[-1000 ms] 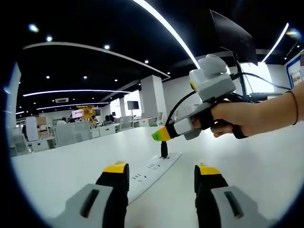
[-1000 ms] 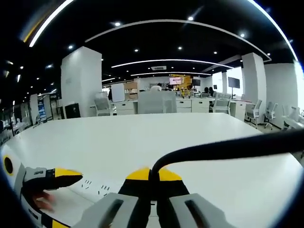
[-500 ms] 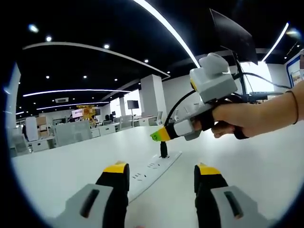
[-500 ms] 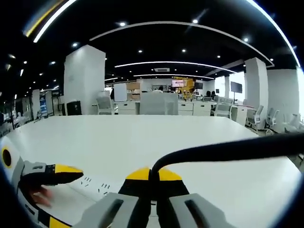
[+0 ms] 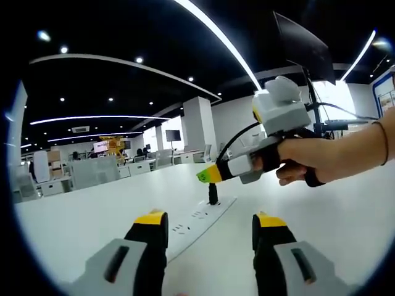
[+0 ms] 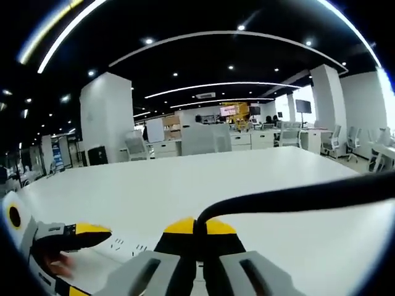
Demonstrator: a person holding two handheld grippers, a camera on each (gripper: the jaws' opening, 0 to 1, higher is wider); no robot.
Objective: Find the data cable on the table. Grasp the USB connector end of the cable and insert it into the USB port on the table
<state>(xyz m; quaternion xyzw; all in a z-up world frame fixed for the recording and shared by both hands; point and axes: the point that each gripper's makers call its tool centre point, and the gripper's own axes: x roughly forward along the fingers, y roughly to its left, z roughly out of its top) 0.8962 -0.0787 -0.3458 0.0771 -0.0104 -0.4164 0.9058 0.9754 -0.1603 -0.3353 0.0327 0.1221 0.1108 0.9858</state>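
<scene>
On left gripper view, left gripper [image 5: 210, 220] has jaws spread wide, nothing held; right gripper [image 5: 211, 174] holds USB connector [image 5: 213, 194] upright at power strip [image 5: 185, 228] on table [image 5: 92, 216]. Right gripper view: jaws clamped on data cable [image 6: 290, 197], which runs off right. Insertion step, prob; next needs a straight downward push w/o tilt.

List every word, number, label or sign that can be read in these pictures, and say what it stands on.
No text here can be read.
Small dark marks by the sockets of the power strip: too small.
Green patch at the tip of the right gripper, which is shut on the data cable: blurred.
Blue-framed board on the wall: blurred.
Yellow display far across the room: too small.
</scene>
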